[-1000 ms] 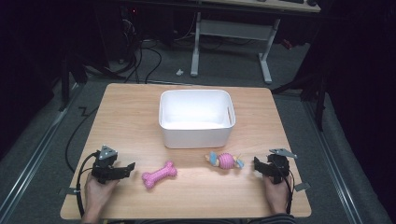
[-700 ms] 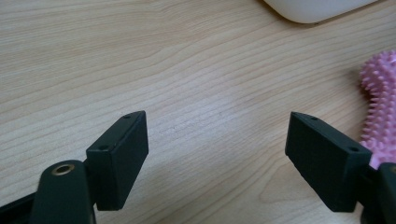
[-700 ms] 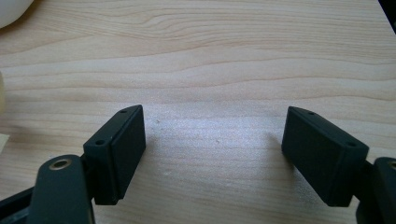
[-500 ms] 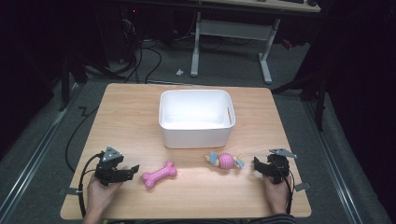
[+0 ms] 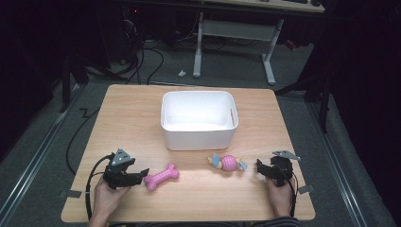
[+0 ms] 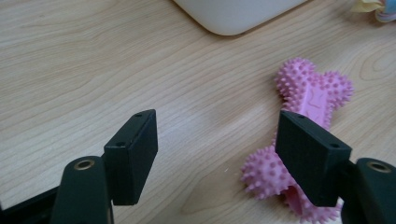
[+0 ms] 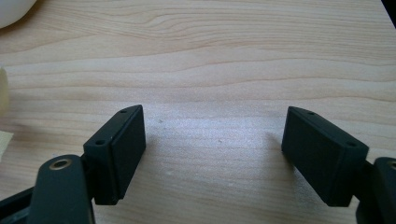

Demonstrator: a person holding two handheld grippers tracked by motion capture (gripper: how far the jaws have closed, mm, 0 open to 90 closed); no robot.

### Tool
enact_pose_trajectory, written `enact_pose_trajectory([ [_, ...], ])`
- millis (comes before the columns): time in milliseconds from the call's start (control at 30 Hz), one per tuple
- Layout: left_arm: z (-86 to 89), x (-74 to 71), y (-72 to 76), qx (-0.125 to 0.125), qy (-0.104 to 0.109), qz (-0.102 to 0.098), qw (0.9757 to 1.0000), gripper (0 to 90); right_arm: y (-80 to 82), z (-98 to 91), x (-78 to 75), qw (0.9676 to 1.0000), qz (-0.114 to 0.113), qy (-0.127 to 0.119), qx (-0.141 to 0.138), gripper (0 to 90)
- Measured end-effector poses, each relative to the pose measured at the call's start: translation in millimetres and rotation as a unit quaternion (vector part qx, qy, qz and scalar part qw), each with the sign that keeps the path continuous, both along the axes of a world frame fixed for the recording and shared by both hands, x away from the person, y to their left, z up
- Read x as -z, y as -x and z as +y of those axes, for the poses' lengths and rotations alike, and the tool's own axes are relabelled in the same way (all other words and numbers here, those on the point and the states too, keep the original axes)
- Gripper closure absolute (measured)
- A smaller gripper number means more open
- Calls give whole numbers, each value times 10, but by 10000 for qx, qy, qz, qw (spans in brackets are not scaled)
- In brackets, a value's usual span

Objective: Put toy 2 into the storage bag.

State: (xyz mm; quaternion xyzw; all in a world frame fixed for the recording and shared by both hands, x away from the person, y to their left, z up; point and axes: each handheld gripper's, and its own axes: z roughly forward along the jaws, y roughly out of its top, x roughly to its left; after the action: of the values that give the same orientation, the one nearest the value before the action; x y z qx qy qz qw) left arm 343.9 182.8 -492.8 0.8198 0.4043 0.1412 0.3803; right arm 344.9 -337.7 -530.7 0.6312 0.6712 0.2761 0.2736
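Overall light: the wooden table (image 5: 142, 123) is brightly and evenly lit from above; the floor around it and the far room sink into near-black.
Shadows: soft and short, beside the white bin (image 5: 198, 118) and under the pink spiky bone toy (image 6: 303, 140).
Glare: a pale sheen on the wood grain in the right gripper view.
Focus: the high view is soft and grainy; both gripper views are sharp on the tabletop, with the near black jaws slightly soft.
Edges: the bin's corner blurs at the far edge of the left gripper view.

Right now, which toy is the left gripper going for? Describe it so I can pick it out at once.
Start at the white bin in the middle of the wooden table. Between it and the table's near edge lie two toys; take the one toward the left gripper. It is the pink spiky bone, one solid colour, unlike the striped ball toy with pale tassels.
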Motion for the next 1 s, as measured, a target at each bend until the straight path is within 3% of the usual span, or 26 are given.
enact_pose_trajectory([
  [533, -300, -43, 23, 470, -224, 110, 9986, 295, 2, 3, 0, 10000, -2, -5, -18, 218],
  [1000, -517, -5, 13, 675, -478, 186, 9964, 310, 1, -1, 0, 10000, -14, 22, -72, 218],
])
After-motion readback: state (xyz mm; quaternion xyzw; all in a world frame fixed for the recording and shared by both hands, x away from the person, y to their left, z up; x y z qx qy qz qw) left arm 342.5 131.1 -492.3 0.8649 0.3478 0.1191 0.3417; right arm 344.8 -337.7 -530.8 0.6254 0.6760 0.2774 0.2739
